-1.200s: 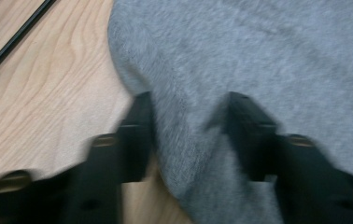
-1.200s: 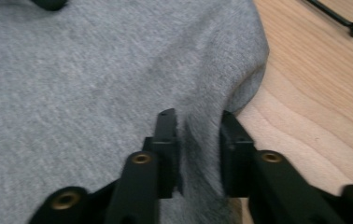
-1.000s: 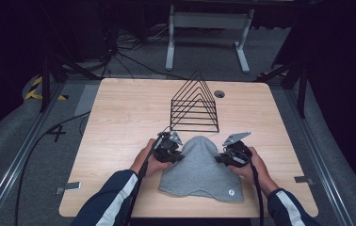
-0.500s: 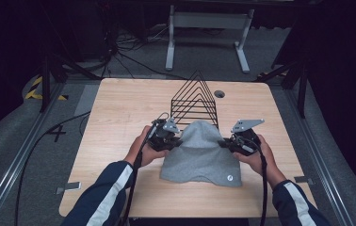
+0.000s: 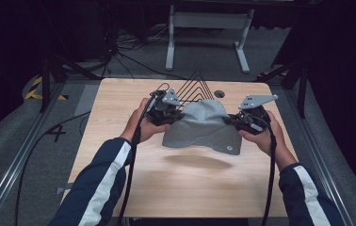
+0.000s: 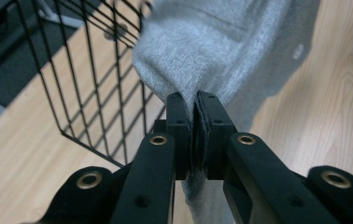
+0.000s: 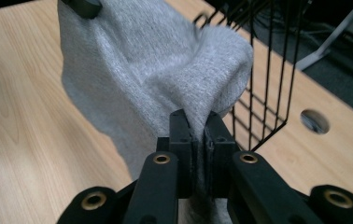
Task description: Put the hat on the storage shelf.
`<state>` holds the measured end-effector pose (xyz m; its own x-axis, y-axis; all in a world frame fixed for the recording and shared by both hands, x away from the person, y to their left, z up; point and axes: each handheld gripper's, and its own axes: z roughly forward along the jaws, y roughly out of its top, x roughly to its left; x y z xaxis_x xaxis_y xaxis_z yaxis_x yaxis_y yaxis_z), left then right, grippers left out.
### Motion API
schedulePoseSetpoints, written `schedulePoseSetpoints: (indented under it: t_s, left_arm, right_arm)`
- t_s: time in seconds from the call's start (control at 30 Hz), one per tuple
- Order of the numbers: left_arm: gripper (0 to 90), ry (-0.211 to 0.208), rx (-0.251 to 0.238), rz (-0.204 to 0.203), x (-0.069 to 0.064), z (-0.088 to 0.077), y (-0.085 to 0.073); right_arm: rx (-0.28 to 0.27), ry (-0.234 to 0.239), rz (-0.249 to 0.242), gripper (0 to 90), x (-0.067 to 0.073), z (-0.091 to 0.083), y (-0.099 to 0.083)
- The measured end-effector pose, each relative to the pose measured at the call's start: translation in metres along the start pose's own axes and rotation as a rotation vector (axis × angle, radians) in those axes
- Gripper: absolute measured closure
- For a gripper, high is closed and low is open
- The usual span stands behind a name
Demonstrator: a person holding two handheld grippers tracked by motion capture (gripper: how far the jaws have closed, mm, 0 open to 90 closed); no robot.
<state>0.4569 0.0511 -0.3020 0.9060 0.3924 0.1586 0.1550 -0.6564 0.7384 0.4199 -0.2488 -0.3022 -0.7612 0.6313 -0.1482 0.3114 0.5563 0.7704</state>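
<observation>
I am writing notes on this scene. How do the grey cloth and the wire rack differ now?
The cloth is soft, solid grey fabric; the rack is stiff, open black wire. The cloth hangs above the table, pinched between the left gripper and the right gripper; the rack stands on the table, ungripped.

Beyond the wooden table (image 5: 119, 101), a white metal stand (image 5: 208, 21) and floor cables (image 5: 133, 59).

From above we look forward and down on the wooden table (image 5: 119, 179); both gripper views sit close, sharing the wire rack (image 6: 95, 88).
</observation>
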Motion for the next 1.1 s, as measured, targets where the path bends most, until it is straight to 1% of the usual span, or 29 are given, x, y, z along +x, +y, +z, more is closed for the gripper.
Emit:
schedulePoseSetpoints:
  t_s: [0.13, 0.17, 0.2, 0.23, 0.27, 0.3, 0.37, 0.4, 0.5, 0.53, 0.57, 0.6, 0.73, 0.77, 0.8, 0.83, 0.87, 0.93, 1.0, 1.03, 1.07, 1.1]
  left_arm:
    - [84.3, 0.025, -0.036, 0.015, 0.004, -0.015, 0.015]
    - [84.3, 0.025, -0.036, 0.015, 0.004, -0.015, 0.015]
    - [84.3, 0.033, -0.043, 0.018, 0.006, -0.021, 0.021]
    - [84.3, 0.041, -0.051, 0.023, 0.007, -0.024, 0.024]
    - [84.3, 0.051, -0.057, 0.02, 0.008, -0.028, 0.028]
    - [84.3, 0.06, -0.061, 0.026, 0.01, -0.031, 0.032]
    - [84.3, 0.072, -0.079, 0.018, 0.014, -0.038, 0.04]
    - [84.3, 0.082, -0.081, 0.027, 0.015, -0.041, 0.044]
    - [84.3, 0.112, -0.096, 0.024, 0.024, -0.048, 0.056]
    - [84.3, 0.126, -0.098, 0.025, 0.027, -0.049, 0.059]
    - [84.4, 0.129, -0.1, 0.02, 0.029, -0.05, 0.062]
    - [84.3, 0.142, -0.112, 0.01, 0.033, -0.052, 0.066]
    - [84.3, 0.175, -0.125, 0.01, 0.043, -0.057, 0.077]
    - [84.4, 0.183, -0.125, 0.007, 0.044, -0.058, 0.079]
    - [84.4, 0.183, -0.125, 0.007, 0.044, -0.058, 0.079]
    - [84.4, 0.189, -0.131, 0.006, 0.049, -0.059, 0.081]
    - [84.4, 0.193, -0.133, -0.006, 0.051, -0.058, 0.082]
    - [84.4, 0.196, -0.132, -0.011, 0.057, -0.057, 0.085]
    - [84.4, 0.2, -0.146, -0.025, 0.061, -0.054, 0.086]
    - [84.4, 0.203, -0.139, -0.025, 0.063, -0.053, 0.087]
    - [84.4, 0.201, -0.145, -0.026, 0.065, -0.052, 0.087]
    - [84.4, 0.209, -0.143, -0.027, 0.067, -0.051, 0.088]
  right_arm:
    - [-0.043, -0.013, -0.016, 84.7, -0.004, -0.015, 0.019]
    - [-0.043, -0.013, -0.016, 84.7, -0.004, -0.015, 0.019]
    - [-0.053, -0.017, -0.015, 84.7, -0.006, -0.018, 0.023]
    - [-0.065, -0.034, -0.02, 84.7, -0.008, -0.023, 0.03]
    - [-0.074, -0.036, -0.02, 84.7, -0.01, -0.026, 0.034]
    - [-0.083, -0.043, -0.022, 84.7, -0.012, -0.028, 0.039]
    - [-0.099, -0.057, -0.022, 84.7, -0.016, -0.034, 0.049]
    - [-0.11, -0.065, -0.026, 84.7, -0.018, -0.036, 0.054]
    - [-0.144, -0.089, -0.026, 84.7, -0.025, -0.043, 0.07]
    - [-0.149, -0.095, -0.025, 84.7, -0.027, -0.044, 0.075]
    - [-0.154, -0.103, -0.03, 84.7, -0.03, -0.045, 0.079]
    - [-0.159, -0.11, -0.034, 84.7, -0.031, -0.045, 0.083]
    - [-0.184, -0.139, -0.042, 84.8, -0.04, -0.045, 0.098]
    - [-0.187, -0.141, -0.038, 84.8, -0.041, -0.044, 0.101]
    - [-0.187, -0.141, -0.038, 84.8, -0.041, -0.044, 0.101]
    - [-0.192, -0.145, -0.045, 84.8, -0.043, -0.043, 0.104]
    - [-0.199, -0.15, -0.039, 84.8, -0.046, -0.042, 0.108]
    - [-0.21, -0.159, -0.033, 84.8, -0.052, -0.04, 0.113]
    - [-0.217, -0.162, -0.024, 84.8, -0.056, -0.037, 0.116]
    - [-0.219, -0.162, -0.023, 84.8, -0.058, -0.036, 0.117]
    - [-0.219, -0.163, -0.021, 84.9, -0.06, -0.035, 0.118]
    - [-0.217, -0.168, -0.019, 84.9, -0.062, -0.034, 0.12]
